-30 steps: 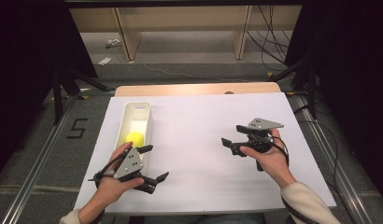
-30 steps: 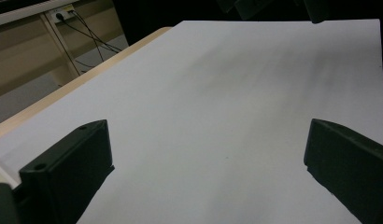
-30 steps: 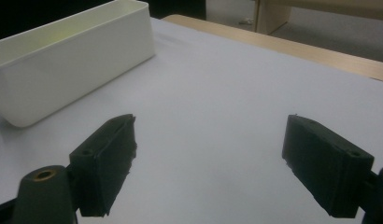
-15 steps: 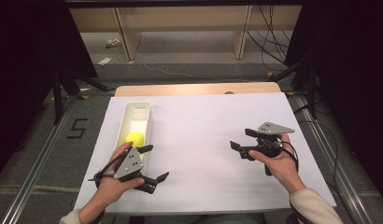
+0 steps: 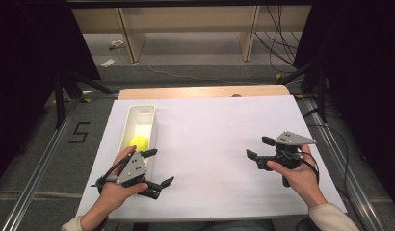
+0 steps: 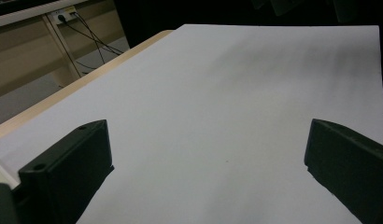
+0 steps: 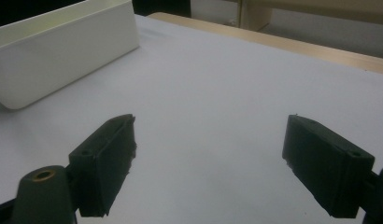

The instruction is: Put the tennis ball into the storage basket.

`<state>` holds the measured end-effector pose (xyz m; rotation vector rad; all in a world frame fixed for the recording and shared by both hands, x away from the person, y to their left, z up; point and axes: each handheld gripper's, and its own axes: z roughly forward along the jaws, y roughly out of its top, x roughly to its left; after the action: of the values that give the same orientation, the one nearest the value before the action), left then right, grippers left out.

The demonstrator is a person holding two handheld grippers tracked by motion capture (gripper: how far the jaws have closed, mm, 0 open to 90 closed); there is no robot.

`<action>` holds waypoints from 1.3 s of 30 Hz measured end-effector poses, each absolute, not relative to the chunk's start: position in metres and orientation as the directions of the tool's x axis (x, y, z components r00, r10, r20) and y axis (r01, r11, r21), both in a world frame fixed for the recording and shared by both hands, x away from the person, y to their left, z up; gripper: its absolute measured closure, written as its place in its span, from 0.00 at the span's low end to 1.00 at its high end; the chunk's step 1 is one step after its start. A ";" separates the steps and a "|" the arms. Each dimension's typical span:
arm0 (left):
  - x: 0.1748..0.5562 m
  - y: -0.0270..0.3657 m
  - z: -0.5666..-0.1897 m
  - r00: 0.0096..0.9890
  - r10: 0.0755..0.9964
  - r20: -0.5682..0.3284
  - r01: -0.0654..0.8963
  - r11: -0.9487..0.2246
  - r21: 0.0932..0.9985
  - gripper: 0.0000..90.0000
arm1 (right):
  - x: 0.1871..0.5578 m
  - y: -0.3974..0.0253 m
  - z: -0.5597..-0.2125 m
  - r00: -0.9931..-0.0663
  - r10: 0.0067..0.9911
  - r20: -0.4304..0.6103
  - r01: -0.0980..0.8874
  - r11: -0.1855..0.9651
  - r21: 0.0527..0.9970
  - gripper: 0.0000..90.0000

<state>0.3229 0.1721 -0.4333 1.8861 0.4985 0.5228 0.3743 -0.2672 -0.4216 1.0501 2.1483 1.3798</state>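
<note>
Resting at nine o'clock on the white sheet, the yellow ball is kept contained by the white bin, while the left gripper just beside it and the right gripper, well apart at three o'clock, are held with jaws spread and empty, judged ready for a reach.
</note>
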 end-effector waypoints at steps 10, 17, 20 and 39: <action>0.324 0.173 -0.433 0.812 0.571 0.122 0.102 -0.345 0.933 0.00 | 0.367 -0.280 -0.422 -0.637 0.768 0.074 0.385 0.233 0.893 0.20; 0.324 0.174 -0.433 0.809 0.575 0.119 0.105 -0.342 0.934 0.00 | 0.362 -0.288 -0.425 -0.627 0.776 0.075 0.394 0.232 0.889 0.20; 0.325 0.174 -0.434 0.808 0.576 0.123 0.103 -0.344 0.933 0.00 | 0.360 -0.290 -0.425 -0.623 0.779 0.071 0.394 0.234 0.889 0.20; 0.325 0.176 -0.432 0.805 0.581 0.120 0.103 -0.337 0.936 0.00 | 0.351 -0.298 -0.430 -0.607 0.791 0.078 0.398 0.218 0.891 0.19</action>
<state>0.3255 0.1758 -0.4321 1.8743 0.5184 0.5336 0.3515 -0.2976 -0.4300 1.1008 2.1045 1.3555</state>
